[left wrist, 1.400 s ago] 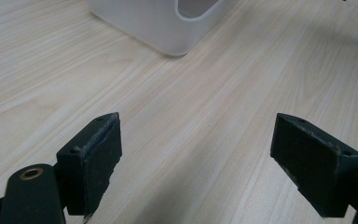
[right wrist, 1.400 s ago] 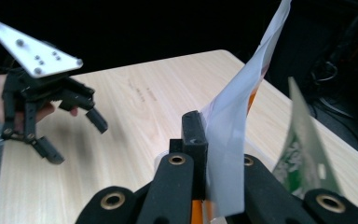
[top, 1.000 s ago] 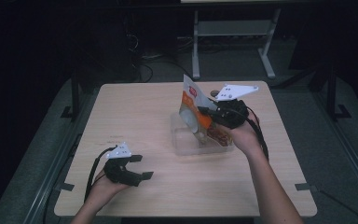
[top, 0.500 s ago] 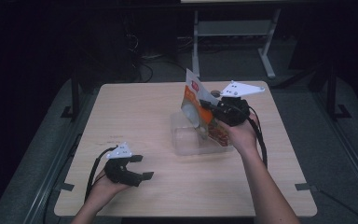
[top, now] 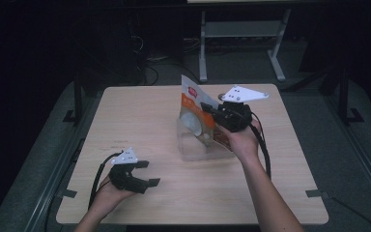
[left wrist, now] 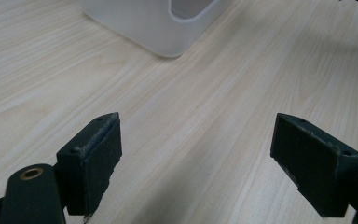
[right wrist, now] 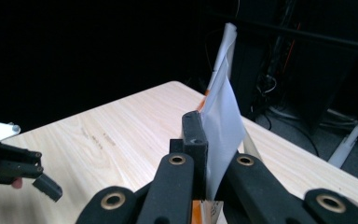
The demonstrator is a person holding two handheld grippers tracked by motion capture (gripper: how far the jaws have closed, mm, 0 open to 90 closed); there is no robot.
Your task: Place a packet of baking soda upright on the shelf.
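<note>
An orange and white snack bag point(top: 192, 107) stands upright over a clear plastic container point(top: 199, 146) at the middle of the wooden table point(top: 125, 111). My right gripper point(top: 208, 109) comes in from the right and is shut on the bag's edge. In the right gripper view its jaws point(right wrist: 203, 135) pinch the white sheet of the bag point(right wrist: 221, 109). My left gripper point(top: 147, 173) rests near the front left of the table, open and with nothing in it. In the left gripper view its pads point(left wrist: 200, 158) stand wide apart over bare wood, with the container's corner point(left wrist: 144, 23) ahead.
The table ends close behind the bag, and beyond it the room is dark with a metal stand point(top: 241, 34) and cables on the floor. The left gripper point(right wrist: 45, 175) shows far off in the right gripper view.
My right gripper has lifted the bag slightly and carried it a little to the left. The left gripper has kept still.
</note>
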